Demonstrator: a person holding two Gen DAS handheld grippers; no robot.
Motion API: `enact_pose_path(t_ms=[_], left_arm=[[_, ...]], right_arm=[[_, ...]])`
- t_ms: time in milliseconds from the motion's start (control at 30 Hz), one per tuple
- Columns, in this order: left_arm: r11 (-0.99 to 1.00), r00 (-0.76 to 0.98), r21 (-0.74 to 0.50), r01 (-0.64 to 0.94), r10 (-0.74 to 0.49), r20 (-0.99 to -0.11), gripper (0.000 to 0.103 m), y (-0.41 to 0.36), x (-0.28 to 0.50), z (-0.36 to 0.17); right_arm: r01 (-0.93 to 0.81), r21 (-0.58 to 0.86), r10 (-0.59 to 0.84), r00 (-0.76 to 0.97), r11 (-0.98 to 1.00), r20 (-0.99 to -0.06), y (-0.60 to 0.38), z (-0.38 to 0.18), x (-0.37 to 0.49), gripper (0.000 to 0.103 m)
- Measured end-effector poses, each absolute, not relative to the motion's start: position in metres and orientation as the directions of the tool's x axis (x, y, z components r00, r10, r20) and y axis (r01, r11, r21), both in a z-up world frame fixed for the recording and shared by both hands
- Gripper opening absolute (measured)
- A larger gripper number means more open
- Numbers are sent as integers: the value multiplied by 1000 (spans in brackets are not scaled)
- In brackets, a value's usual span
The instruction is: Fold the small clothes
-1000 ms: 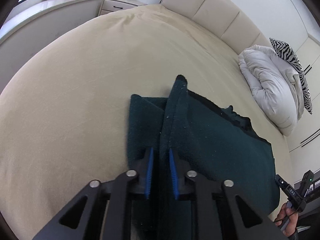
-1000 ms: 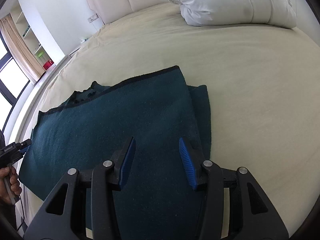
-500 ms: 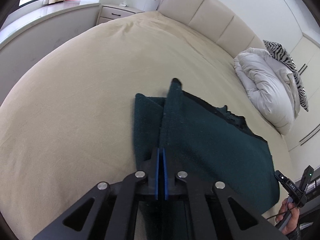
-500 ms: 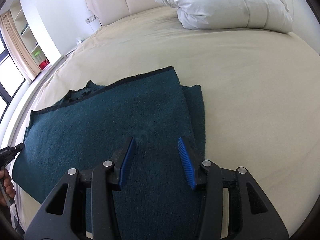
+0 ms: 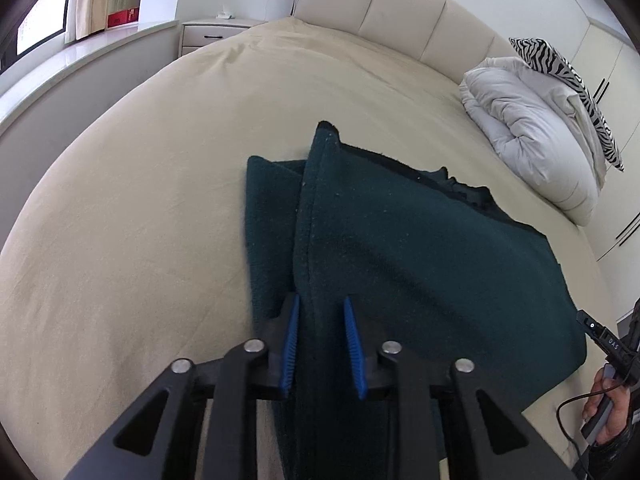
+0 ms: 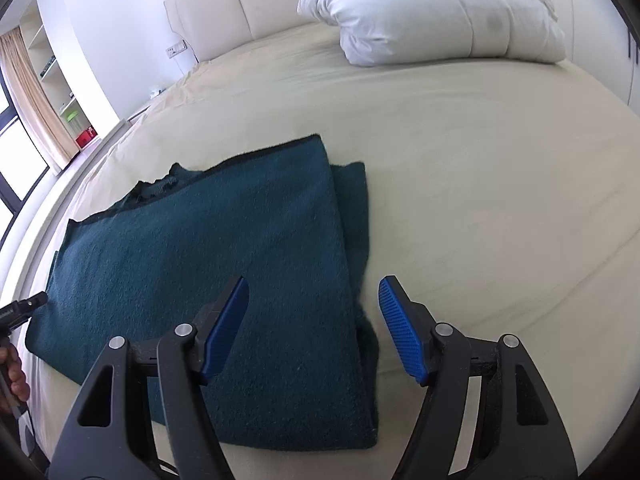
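Teal garment (image 6: 224, 280) of nubby fleece lay flat on the beige bed sheet (image 6: 500, 184), its long axis running across the mattress, a narrower folded layer showing along one end. Left gripper (image 5: 320, 344) had its blue ribbed fingers parted slightly, straddling a raised fold of the cloth without pinching it. Right gripper (image 6: 316, 328) gaped wide above the garment's edge, holding nothing. Only the left view showed the zebra-print pillow (image 5: 568, 80) atop the white duvet (image 5: 532, 128).

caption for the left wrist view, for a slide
Left gripper, jaws parted around a raised edge of the dark teal garment spread on the beige bed.
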State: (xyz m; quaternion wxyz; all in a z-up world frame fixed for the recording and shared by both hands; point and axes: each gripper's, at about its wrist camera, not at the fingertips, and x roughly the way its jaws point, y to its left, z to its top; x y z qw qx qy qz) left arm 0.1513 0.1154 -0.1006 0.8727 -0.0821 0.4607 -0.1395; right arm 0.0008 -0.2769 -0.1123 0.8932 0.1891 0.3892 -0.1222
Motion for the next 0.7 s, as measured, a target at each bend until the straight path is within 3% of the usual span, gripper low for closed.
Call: enact_pose_path(t_ms=[133,300,533,700], left_arm=[[954,539,-249,168,-300,-787,8,118,150,-101],[954,549,-245,171,-299,-780,7,121,144,-102],[949,560,-276,151,-312,-767,7,136,131,-102],[945,561,-296,140,-321,-763,7,140,131,-106]], right_arm=[[368,180,-105,635,912,-765,-271,-116,0,34],[408,214,-98,621,888,-777,-281,-117,-9,11],[381,259,-62,654,888,-754,-271,-105,-18,6],[387,248,-39,601,888,-798,-272,-129,-9,5]])
